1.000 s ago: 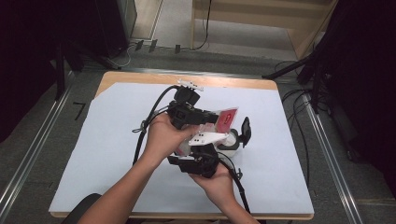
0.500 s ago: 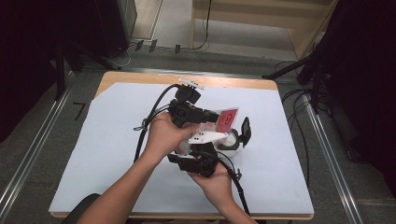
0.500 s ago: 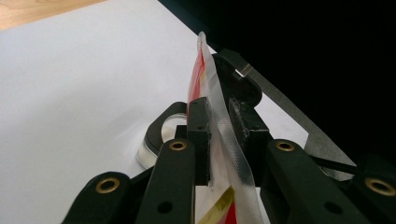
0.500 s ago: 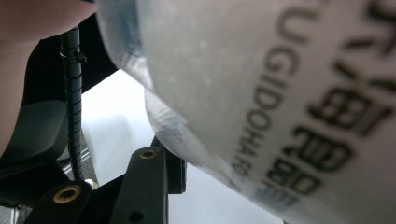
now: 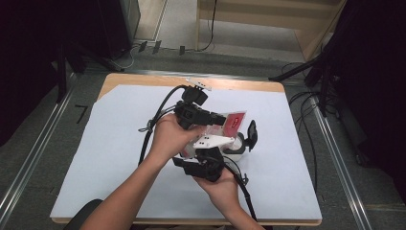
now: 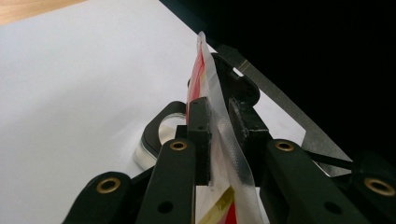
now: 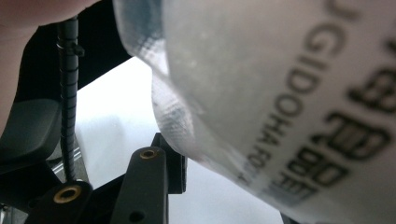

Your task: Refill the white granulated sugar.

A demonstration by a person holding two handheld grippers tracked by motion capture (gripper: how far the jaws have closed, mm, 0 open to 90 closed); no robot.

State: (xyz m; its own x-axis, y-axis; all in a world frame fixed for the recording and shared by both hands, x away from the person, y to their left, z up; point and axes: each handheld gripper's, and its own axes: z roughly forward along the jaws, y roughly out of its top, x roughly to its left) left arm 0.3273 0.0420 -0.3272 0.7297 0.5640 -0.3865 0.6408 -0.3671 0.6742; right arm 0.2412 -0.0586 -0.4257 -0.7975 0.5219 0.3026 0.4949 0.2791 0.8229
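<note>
From above, the left gripper and the right gripper meet over the middle of the white table cover, each held in a hand. Between them sits a red-and-white sachet, its red face just past the left gripper's tips and above the right gripper's grey plate. A glass jar with a black clip lid lies just beyond the right gripper, on the cover.

Along the left gripper, the jaws stand narrow, pinched on the clear sealed edge of the sachet, which rises edge-on between them. The jar lies just ahead of the tips, a little to the left.

Along the right gripper, one black finger rises from the bottom, and the sachet hangs close above it, printed lettering across its pale face. Whether these jaws grip the packet I cannot tell. A ribbed cable runs down on the left.
</note>
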